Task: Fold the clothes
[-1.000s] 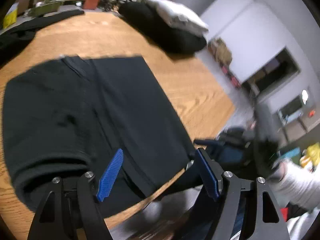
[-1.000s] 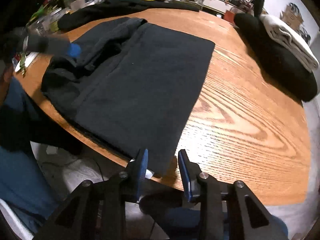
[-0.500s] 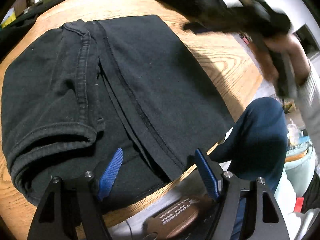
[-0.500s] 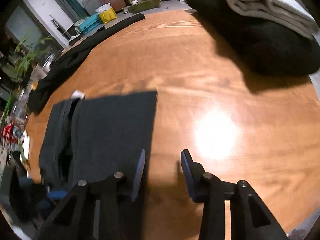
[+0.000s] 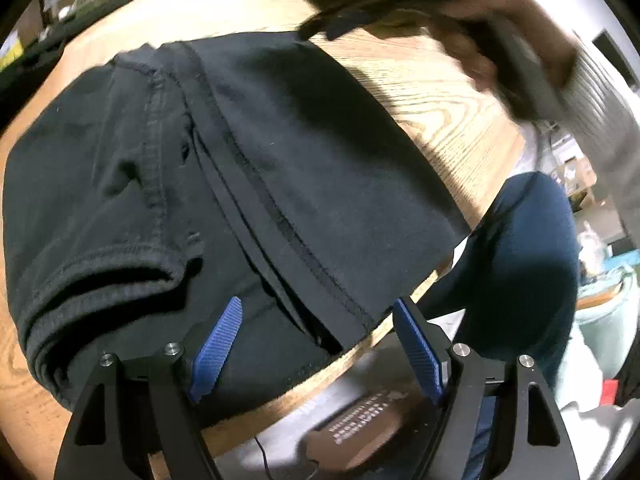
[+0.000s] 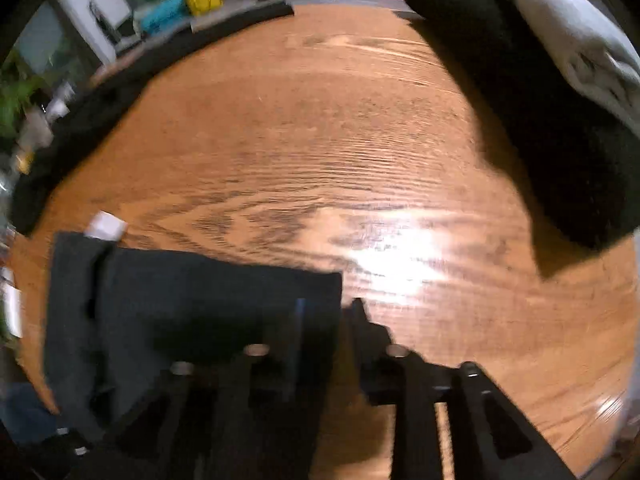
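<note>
On the wooden table (image 5: 440,92), black garment (image 5: 280,160) folded flat, seams showing; left gripper (image 5: 316,344) released, right gripper (image 6: 326,320) closing, empty.

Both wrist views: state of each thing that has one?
Black garment: folded, flat on the table, near edge overhanging the table's rim.
Sleeve cuff: folded onto the garment, facing up.
Left gripper: fingers open above the garment's near edge, nothing between them.
Right gripper: blurred, fingers closing above the garment's far corner, nothing held.
Black and white clothes pile: stacked at the table's far side.
</note>
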`<action>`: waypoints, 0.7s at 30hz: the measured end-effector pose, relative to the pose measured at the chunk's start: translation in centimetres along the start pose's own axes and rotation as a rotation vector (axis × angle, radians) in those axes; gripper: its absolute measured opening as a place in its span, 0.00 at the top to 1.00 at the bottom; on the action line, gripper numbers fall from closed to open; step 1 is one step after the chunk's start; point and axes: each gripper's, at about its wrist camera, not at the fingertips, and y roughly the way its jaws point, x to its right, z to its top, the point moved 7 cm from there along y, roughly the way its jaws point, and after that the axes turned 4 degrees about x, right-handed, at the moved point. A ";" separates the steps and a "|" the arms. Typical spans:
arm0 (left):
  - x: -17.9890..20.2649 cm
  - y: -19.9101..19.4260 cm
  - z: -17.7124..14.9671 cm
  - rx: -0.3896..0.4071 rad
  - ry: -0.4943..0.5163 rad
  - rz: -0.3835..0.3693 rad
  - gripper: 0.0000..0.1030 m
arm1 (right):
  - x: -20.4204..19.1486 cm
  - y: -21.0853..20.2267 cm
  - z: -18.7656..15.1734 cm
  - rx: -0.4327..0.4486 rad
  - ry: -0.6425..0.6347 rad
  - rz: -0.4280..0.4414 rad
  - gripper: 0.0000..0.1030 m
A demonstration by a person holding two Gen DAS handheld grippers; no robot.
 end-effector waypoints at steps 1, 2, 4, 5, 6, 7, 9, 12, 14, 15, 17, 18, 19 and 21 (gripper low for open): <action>-0.2 -0.2 0.0 -0.006 -0.028 -0.022 0.24 | 0.0 -1.0 -1.0 0.005 -0.010 0.014 0.68; -0.5 -0.4 0.1 -0.010 -0.059 -0.052 0.24 | -0.2 -1.7 -2.1 0.004 -0.026 0.021 0.68; -0.9 -1.3 0.4 0.007 -0.116 -0.128 0.24 | -0.4 -2.9 -4.8 -0.010 -0.052 0.050 0.68; -0.9 -1.7 0.7 0.023 -0.139 -0.165 0.24 | -0.6 -3.3 -6.3 -0.018 -0.055 0.081 0.68; -1.0 -2.2 1.1 0.042 -0.165 -0.209 0.24 | -0.9 -3.7 -7.7 -0.026 -0.058 0.112 0.66; -1.0 -2.7 1.4 0.061 -0.189 -0.254 0.24 | -1.2 -4.1 -9.0 -0.034 -0.056 0.145 0.66; -0.9 -3.7 2.3 0.104 -0.234 -0.351 0.24 | -1.7 -4.1 -10.1 -0.051 -0.026 0.211 0.72; -1.3 -4.2 3.0 0.145 -0.289 -0.435 0.24 | -2.9 -1.7 -10.3 -0.086 -0.024 0.193 0.87; -2.1 -4.7 3.2 0.169 -0.318 -0.445 0.24 | -3.3 -1.0 -10.3 -0.093 -0.040 0.190 0.89; -2.5 -5.1 3.3 0.188 -0.332 -0.446 0.24 | -3.6 -0.9 -10.2 -0.092 -0.053 0.186 0.89; -3.4 -5.9 3.8 0.243 -0.361 -0.438 0.24 | -3.8 -1.4 -10.0 -0.082 -0.074 0.176 0.89; -4.0 -6.4 3.9 0.270 -0.378 -0.432 0.24 | -4.1 -2.2 -9.9 -0.061 -0.101 0.163 0.89; -4.7 -6.9 4.1 0.296 -0.397 -0.423 0.24 | -4.3 -2.8 -10.0 -0.045 -0.126 0.152 0.89; -6.3 -7.8 4.3 0.349 -0.442 -0.402 0.24 | -5.2 -3.5 -10.7 -0.048 -0.177 0.145 0.89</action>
